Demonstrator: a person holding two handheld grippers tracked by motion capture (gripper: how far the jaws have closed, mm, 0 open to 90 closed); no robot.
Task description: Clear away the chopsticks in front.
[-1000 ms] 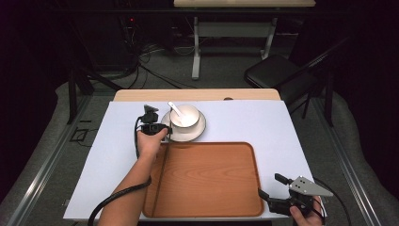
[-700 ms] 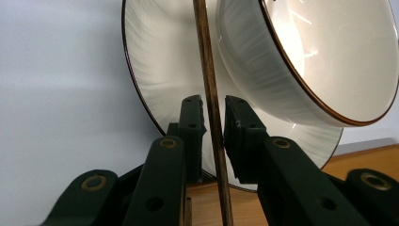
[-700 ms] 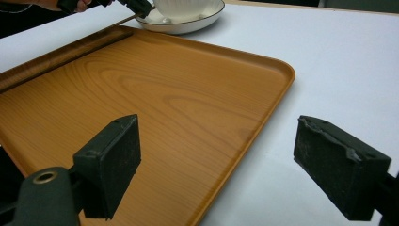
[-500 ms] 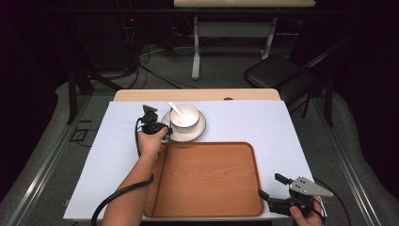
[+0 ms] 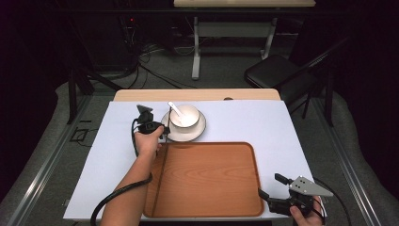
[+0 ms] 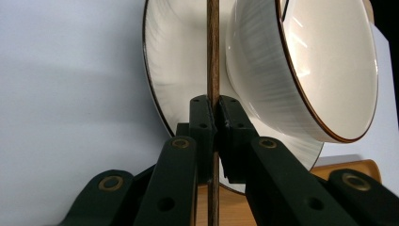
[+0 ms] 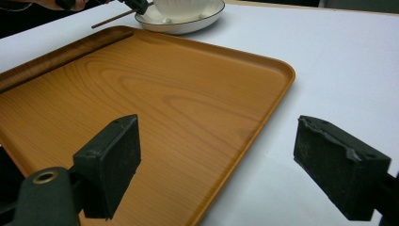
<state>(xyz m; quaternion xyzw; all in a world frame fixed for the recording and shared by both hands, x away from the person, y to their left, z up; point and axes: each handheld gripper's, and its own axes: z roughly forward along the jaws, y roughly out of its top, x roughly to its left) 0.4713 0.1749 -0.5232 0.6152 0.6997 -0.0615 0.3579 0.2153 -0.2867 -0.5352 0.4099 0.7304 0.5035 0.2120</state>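
A thin brown chopstick (image 6: 212, 47) runs upright between the jaws of my left gripper (image 6: 214, 113), which is shut on it. In the high view that gripper (image 5: 162, 129) sits at the left rim of a white plate (image 5: 200, 129). The plate carries a white bowl (image 5: 184, 115) with a white spoon (image 5: 175, 108) in it. A second chopstick (image 5: 157, 179) lies along the left inner edge of the wooden tray (image 5: 211, 179). My right gripper (image 5: 273, 186) hovers open off the tray's near right corner, with nothing between its pads (image 7: 117, 160).
The white sheet (image 5: 282, 127) covers the table, with bare room to the right of the tray and plate. A black cable (image 5: 110, 197) trails from the left gripper along the forearm. A dark chair (image 5: 273, 75) stands beyond the table's far right.
The left hand with the chopstick has shifted slightly beside the plate. The right gripper has stayed still and open.
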